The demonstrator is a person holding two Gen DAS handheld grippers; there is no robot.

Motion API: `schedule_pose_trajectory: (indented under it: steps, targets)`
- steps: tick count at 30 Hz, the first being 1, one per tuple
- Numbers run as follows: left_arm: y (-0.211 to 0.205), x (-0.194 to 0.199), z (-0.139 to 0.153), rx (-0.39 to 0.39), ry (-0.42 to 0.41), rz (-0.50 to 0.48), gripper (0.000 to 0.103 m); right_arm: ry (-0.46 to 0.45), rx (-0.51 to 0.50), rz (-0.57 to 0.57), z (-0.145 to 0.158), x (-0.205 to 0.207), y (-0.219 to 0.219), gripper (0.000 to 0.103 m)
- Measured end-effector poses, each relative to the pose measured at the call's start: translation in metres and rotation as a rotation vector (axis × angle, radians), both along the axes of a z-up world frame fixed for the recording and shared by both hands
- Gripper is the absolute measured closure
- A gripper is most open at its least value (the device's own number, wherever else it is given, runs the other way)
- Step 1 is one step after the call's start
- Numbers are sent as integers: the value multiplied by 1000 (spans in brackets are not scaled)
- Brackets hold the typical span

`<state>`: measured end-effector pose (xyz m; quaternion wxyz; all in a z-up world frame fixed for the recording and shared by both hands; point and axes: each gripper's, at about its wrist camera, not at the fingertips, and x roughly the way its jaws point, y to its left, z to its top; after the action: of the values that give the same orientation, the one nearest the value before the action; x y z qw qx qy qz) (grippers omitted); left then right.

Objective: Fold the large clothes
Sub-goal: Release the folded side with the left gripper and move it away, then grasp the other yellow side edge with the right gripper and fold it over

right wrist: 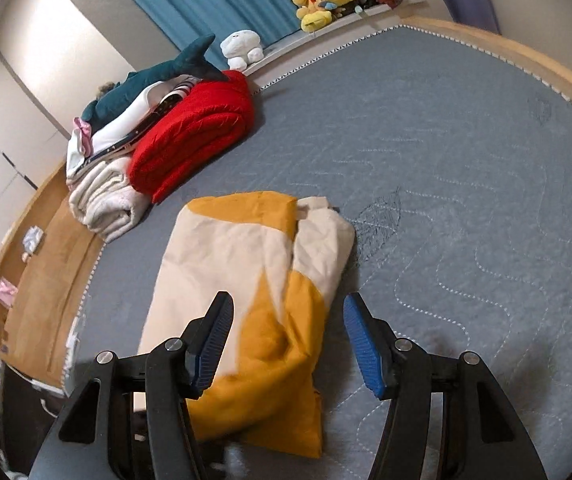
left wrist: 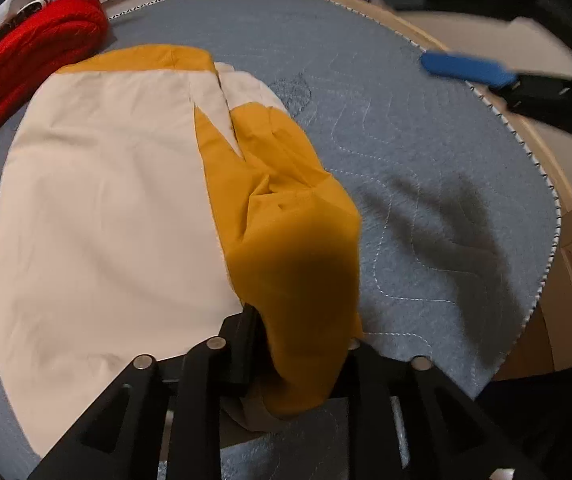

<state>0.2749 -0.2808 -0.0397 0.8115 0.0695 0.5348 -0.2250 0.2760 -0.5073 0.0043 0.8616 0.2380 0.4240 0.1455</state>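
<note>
Left tool (left wrist: pixel 297 344) clenched on cream-and-mustard garment (left wrist: pixel 126 200), mustard fold at 6 o'clock; right tool (right wrist: pixel 287 344) released above it; grey quilted bed (right wrist: pixel 465 160), red blanket (right wrist: pixel 194 136) at 10 o'clock.

left wrist: close, low | right wrist: higher, farther | shared: garment (left wrist: pixel 126 200) (right wrist: pixel 246 272)

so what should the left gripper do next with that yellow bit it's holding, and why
Probably carry the mustard flap leftward across the cream panel and lay it flat: the left gripper is clamped on it, while the right gripper hangs open, holding nothing.
</note>
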Motion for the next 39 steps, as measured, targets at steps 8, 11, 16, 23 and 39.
schedule_pose_trajectory:
  steps: [8,11,16,23,39]
  targets:
    - [93,-38,72,-242,-17,-46,53,52,77,83,-15,16,25,44]
    - [131,-39,76,-219,-46,60,53,101,120,160,-27,24,50,45]
    - [161,-35,65,-163,-52,195,55,269,-9,264,-68,32,98,45]
    - [186,-21,51,-77,-38,341,55,228,-84,278,-68,25,114,97]
    - [176,-2,-7,74,160,257,48,340,-225,76,-102,15,49,98]
